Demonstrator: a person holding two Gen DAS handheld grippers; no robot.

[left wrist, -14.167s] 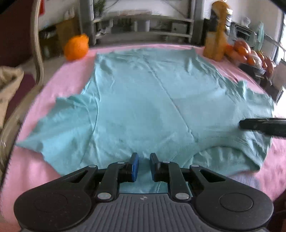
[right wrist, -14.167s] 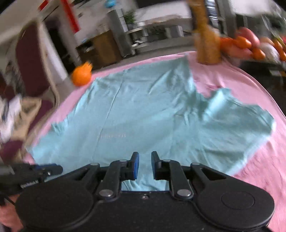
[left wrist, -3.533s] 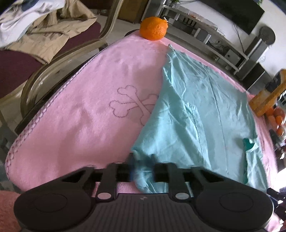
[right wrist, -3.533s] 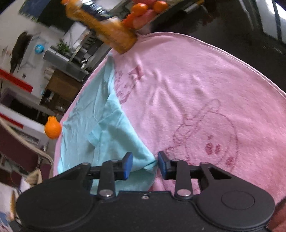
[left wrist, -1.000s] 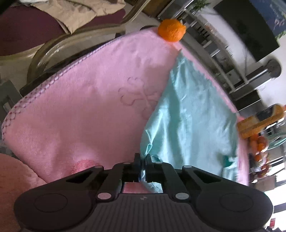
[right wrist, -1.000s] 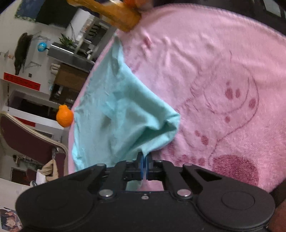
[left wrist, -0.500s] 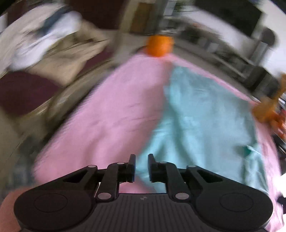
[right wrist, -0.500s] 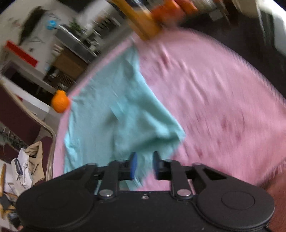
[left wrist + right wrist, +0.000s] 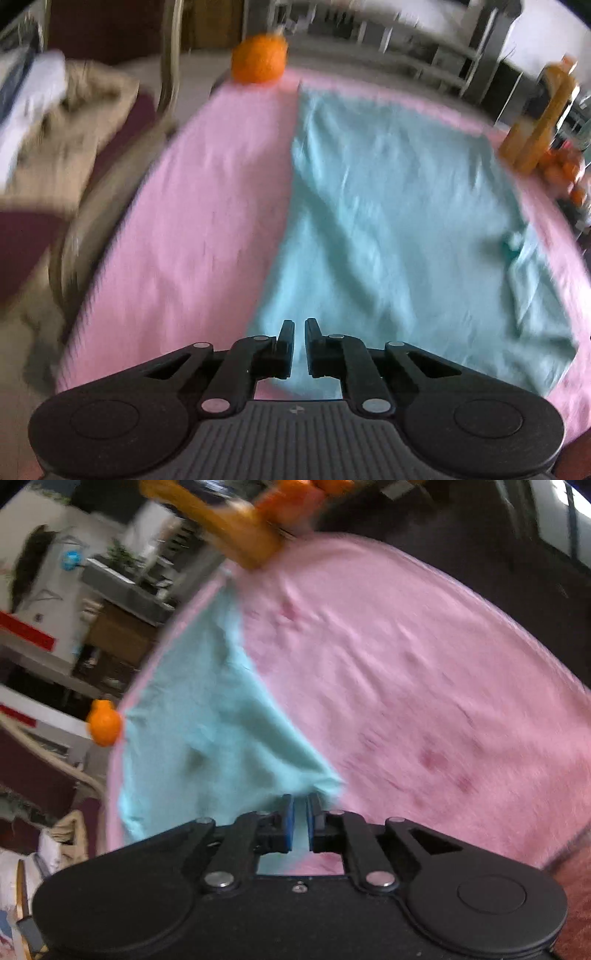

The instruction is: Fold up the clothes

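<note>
A teal shirt (image 9: 388,221) lies folded into a long strip on the pink blanket (image 9: 207,221), running away from me. My left gripper (image 9: 299,325) is at its near left corner. The jaws are pinched to a narrow slit with teal cloth in it. In the right wrist view the same shirt (image 9: 207,738) stretches off to the upper left. My right gripper (image 9: 301,801) sits at its near right corner, jaws equally narrow on the cloth, which bunches beside the right fingertip. Both views are blurred by motion.
An orange ball (image 9: 258,66) rests at the blanket's far left edge and a yellow-orange bottle (image 9: 535,122) with oranges at the far right. A chair (image 9: 55,147) heaped with clothes stands left of the table. Bare pink blanket (image 9: 424,683) spreads to the right of the shirt.
A second ago both grippers held the shirt's edges. They opened half a second ago, swung to the shirt's near end, and have narrowed again over its near corners.
</note>
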